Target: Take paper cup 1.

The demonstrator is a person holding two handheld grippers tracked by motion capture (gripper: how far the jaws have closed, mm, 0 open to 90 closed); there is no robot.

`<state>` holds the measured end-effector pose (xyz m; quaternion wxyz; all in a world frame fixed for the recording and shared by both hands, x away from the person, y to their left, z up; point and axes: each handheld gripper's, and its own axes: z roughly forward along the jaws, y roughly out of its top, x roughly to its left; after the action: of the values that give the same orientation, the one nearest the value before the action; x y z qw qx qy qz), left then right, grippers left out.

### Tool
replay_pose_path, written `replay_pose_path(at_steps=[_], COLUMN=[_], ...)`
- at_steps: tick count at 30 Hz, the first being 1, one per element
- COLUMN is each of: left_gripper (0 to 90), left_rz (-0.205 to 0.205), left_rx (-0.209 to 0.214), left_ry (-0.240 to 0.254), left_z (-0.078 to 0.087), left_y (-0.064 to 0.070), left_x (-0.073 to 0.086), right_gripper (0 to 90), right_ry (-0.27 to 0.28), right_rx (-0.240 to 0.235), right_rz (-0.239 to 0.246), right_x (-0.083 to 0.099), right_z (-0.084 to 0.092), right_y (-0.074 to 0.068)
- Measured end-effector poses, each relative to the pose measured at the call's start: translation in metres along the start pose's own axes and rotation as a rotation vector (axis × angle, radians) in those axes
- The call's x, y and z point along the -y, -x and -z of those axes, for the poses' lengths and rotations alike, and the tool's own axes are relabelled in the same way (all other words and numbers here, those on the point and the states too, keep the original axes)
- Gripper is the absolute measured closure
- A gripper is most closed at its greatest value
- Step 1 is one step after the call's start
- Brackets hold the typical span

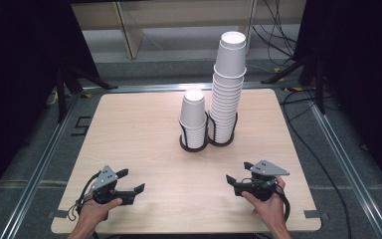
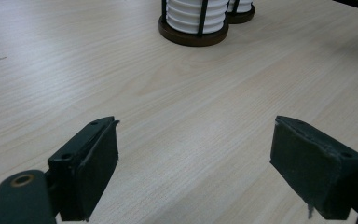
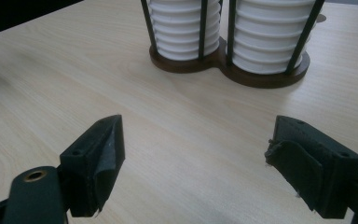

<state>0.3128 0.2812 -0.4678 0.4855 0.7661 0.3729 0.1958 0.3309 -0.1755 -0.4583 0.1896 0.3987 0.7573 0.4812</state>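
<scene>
A pale wooden table (image 1: 144, 149) is seen from the high view, and near its far middle a dark double cup holder (image 1: 206, 142) is set. Two stacks of white paper cups are held upright in it: the tall stack (image 1: 228, 89) in the right-hand ring and the short stack (image 1: 193, 118) in the left-hand ring, the two standing just beside each other.

Both stacks are placed well apart from the grippers, which are held near the table's near edge. The left gripper (image 1: 129, 186) is carried in a hand at the lower left, the right gripper (image 1: 238, 175) in a hand at the lower right, and the holder lies ahead of and between them.

In the left gripper view, the holder is seen at the top, far beyond the jaws, with bare table between. The jaws of the left gripper (image 2: 196, 163) are spread wide, with only wood grain showing in the gap; nothing is gripped or touched.

In the right gripper view, the holder (image 3: 261, 77) and the lower parts of both stacks are seen closer, ahead of the jaws. The jaws of the right gripper (image 3: 193, 163) are likewise parted wide, and nothing is held or touched by them.
</scene>
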Motion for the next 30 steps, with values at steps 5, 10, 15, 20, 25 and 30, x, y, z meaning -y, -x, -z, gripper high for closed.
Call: replay_pose_path(at_steps=[5,10,15,20,25,30], left_gripper=[14.8,14.8,14.8,14.8,14.8,14.8], left_rz=[0.009,0.004,0.008,0.010,0.012,0.007], left_rx=[0.005,0.002,0.003,0.007,0.008,0.008], left_ry=[0.008,0.001,0.007,0.006,0.007,0.002], left_z=[-0.001,-0.001,-0.001,-0.001,0.000,0.000], left_y=[0.001,0.000,0.000,0.000,0.000,0.000], left_x=[0.000,0.000,0.000,0.000,0.000,0.000], right_gripper=[18.8,18.7,17.4,16.3,16.1,16.5], right_ry=[0.002,0.019,0.036,0.078,0.085,0.098], right_rx=[-0.011,-0.008,-0.019,-0.099,-0.073,-0.071], right_rz=[-0.028,-0.027,-0.016,-0.133,-0.108,-0.101], right_x=[0.000,-0.004,-0.012,-0.022,-0.040,-0.050], right_z=[-0.001,-0.004,-0.006,-0.015,-0.022,-0.025], right_y=[-0.001,-0.001,-0.001,-0.002,-0.002,-0.004])
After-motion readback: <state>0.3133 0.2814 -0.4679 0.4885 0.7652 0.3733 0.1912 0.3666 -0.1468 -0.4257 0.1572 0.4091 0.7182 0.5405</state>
